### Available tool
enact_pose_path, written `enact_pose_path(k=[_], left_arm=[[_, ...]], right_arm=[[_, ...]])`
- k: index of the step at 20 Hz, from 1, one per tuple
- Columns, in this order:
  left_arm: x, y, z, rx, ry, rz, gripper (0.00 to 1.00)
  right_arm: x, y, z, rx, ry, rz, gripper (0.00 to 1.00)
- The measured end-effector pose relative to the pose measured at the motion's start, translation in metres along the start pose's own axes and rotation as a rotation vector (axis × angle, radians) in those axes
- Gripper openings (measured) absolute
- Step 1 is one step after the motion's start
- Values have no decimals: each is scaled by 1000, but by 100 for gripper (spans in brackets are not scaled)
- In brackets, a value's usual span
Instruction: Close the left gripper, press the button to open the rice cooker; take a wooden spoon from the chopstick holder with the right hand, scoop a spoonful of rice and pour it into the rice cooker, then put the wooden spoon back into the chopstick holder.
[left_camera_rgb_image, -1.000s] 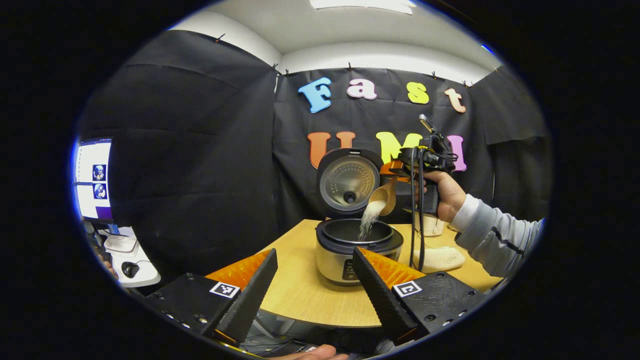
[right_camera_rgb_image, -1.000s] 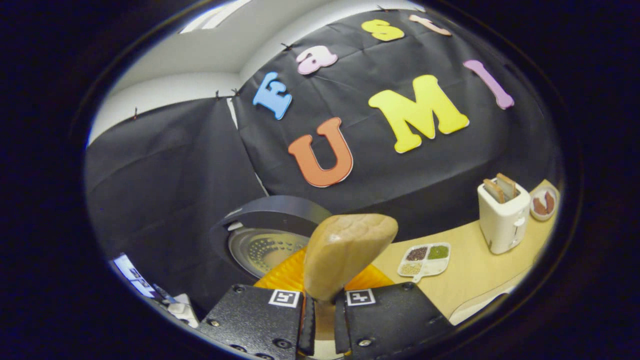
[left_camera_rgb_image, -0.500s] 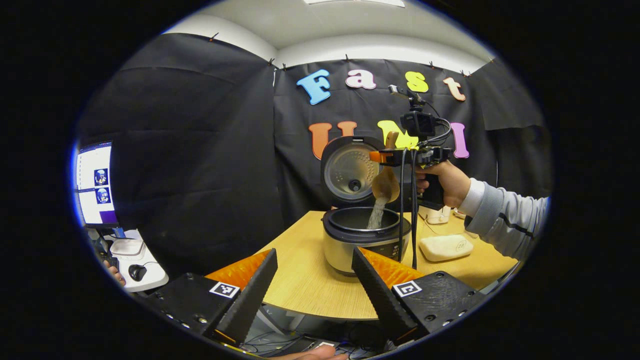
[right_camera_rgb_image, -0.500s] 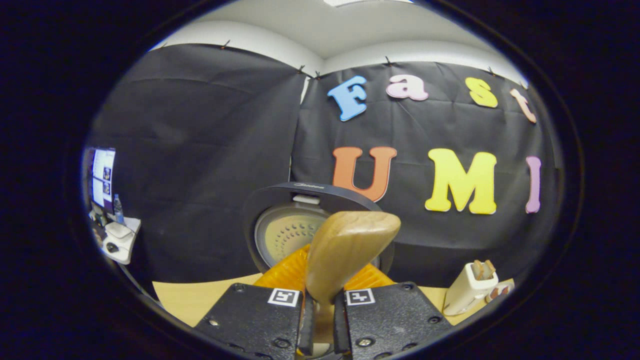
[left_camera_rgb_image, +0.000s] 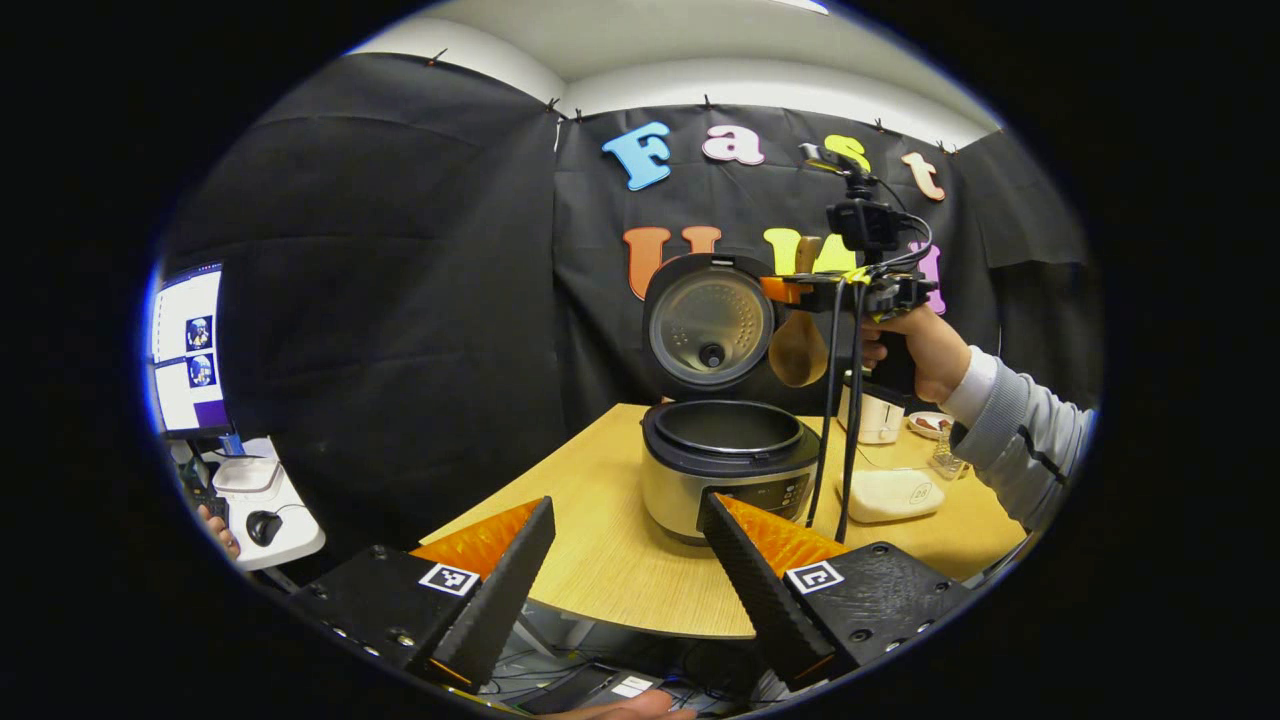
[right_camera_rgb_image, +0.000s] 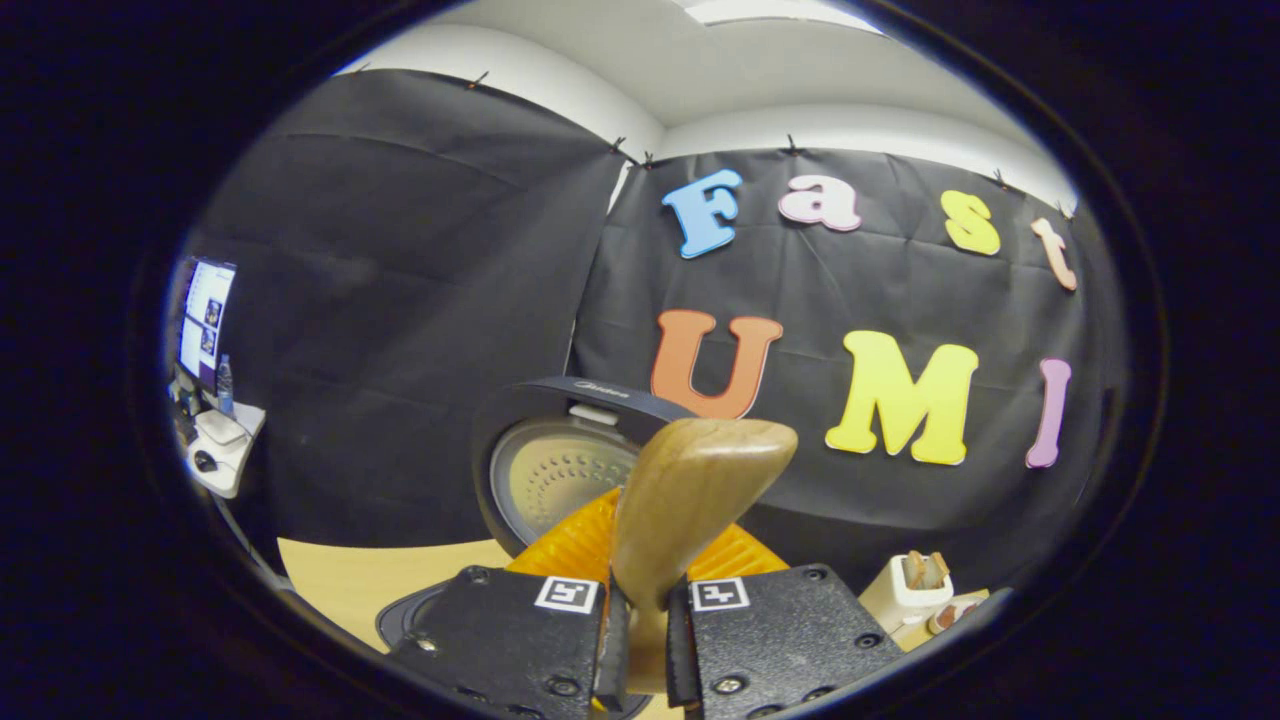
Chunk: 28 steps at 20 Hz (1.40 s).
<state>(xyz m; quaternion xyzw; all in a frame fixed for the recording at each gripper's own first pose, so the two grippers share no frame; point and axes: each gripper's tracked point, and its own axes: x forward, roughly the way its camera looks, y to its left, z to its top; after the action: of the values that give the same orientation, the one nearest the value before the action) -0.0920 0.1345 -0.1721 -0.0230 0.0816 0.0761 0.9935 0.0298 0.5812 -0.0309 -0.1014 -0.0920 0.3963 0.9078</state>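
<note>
The wooden spoon (left_camera_rgb_image: 797, 345) hangs bowl-down in my right hand-held gripper (right_camera_rgb_image: 640, 640), whose fingers are clamped narrow on its handle, just above and to the far side of the open rice cooker (left_camera_rgb_image: 728, 468). No rice falls from the bowl, so I judge the pour finished and the return to the chopstick holder next; I cannot make out that holder from here. The cooker's lid (left_camera_rgb_image: 709, 320) stands upright right beside the spoon. My left hand-held gripper (left_camera_rgb_image: 628, 570) hovers wide and empty over the near edge of the desk (left_camera_rgb_image: 600, 560). The risks I see: swinging the spoon away could knock the raised lid, the cables (left_camera_rgb_image: 838, 420) dangling from my right hand could drag across the cooker's rim, and stray grains could drop onto the desk near the toaster (left_camera_rgb_image: 876, 415).
</note>
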Motion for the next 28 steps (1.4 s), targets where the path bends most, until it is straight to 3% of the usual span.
enact_pose_path(k=[6, 18, 28], left_arm=[[15, -21, 2, 20, 6, -11, 96], [50, -86, 6, 24, -5, -117, 96], [52, -86, 13, 51, -15, -125, 96]], right_arm=[[-29, -94, -11, 61, 46, -103, 20], [-112, -276, -48, 98, 133, -361, 21], [-170, -373, -84, 79, 158, -551, 23]])
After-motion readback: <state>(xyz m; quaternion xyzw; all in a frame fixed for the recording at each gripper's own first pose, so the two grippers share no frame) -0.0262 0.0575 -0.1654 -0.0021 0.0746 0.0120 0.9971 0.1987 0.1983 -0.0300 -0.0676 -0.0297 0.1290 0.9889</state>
